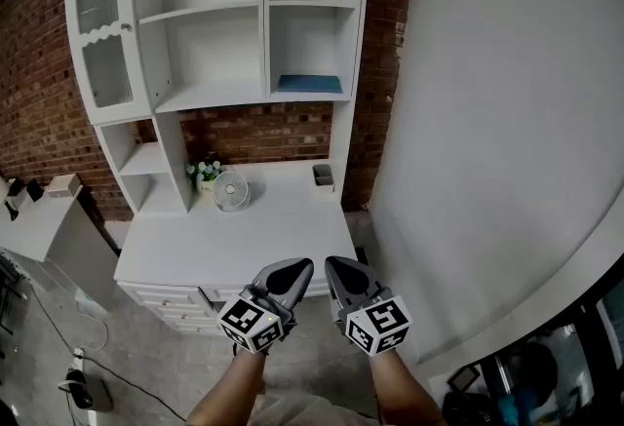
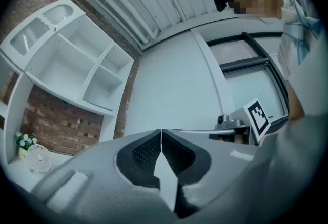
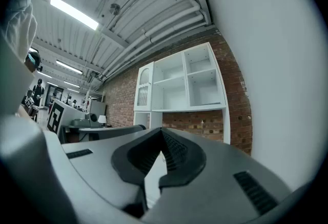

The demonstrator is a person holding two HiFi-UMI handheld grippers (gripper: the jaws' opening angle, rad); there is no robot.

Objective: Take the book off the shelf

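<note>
A blue book (image 1: 309, 83) lies flat in the lower right compartment of the white shelf unit (image 1: 263, 15), which stands against a brick wall. Both grippers hang low at the bottom of the head view, well short of the shelf and in front of the desk edge. My left gripper (image 1: 299, 266) is shut with nothing between its jaws, as its own view (image 2: 161, 131) confirms. Beside it, my right gripper (image 1: 334, 264) is also shut and empty (image 3: 162, 129). Neither gripper view shows the book; both show only the shelf unit (image 2: 97, 89) (image 3: 202, 89) from below.
On the white desk top (image 1: 263, 239) under the shelves stand a small fan (image 1: 231, 190), a flower pot (image 1: 204, 173) and a dark small container (image 1: 323, 176). A glass cabinet door (image 1: 102, 34) is at the left. A large white wall (image 1: 487, 122) rises at the right.
</note>
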